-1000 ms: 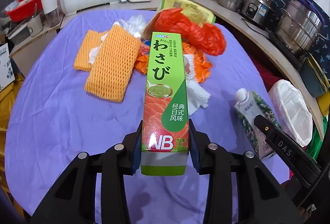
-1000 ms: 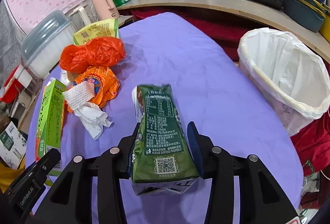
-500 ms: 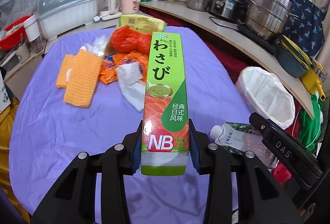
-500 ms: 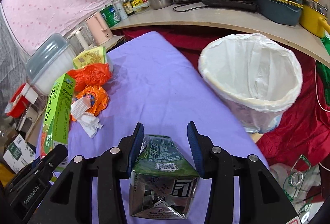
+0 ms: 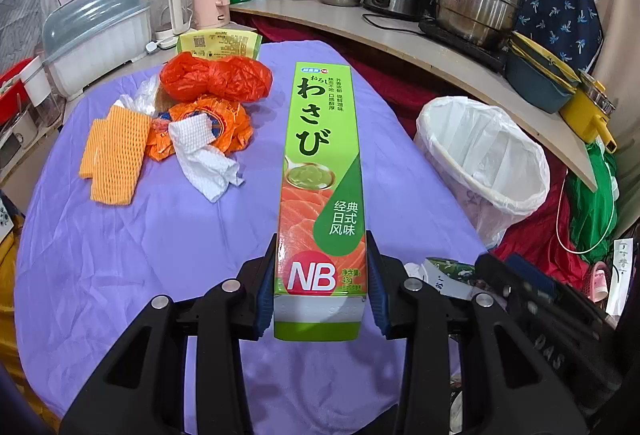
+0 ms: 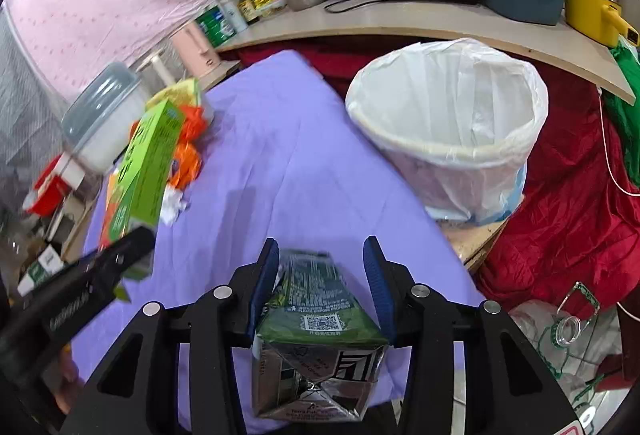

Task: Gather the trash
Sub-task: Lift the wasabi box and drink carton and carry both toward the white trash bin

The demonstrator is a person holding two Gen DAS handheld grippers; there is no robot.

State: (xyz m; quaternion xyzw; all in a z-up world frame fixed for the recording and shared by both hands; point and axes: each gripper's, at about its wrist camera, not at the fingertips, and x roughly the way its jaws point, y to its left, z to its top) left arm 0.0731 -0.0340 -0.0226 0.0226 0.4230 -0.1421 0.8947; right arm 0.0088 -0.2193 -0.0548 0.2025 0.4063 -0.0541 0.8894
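Left gripper: I have it clamped on the lower end of the wasabi box; the box stands out long in front of the pads, above the table's near edge.
Right gripper: I have it clamped on the drink carton, held by its sides, folded base toward the camera, over the table's near right corner.
Bin: white-lined, open mouth, standing off the table's right edge, on a lower surface.
Table: purple cloth; orange bag, orange wrapper, paper towel and foam net sleeves lie toward its far left.
Risk, box: gripped near one end only, so I judge it may pivot in the pads or catch the bin rim if I release low.
Risk, carton: pads seem to sit on a tapering part; it may slide out early and land beside the bin.
Risk, both arms: grippers are close together; reaching the bin at once may make them collide.
Risk, liner: loose plastic may snag a falling box.
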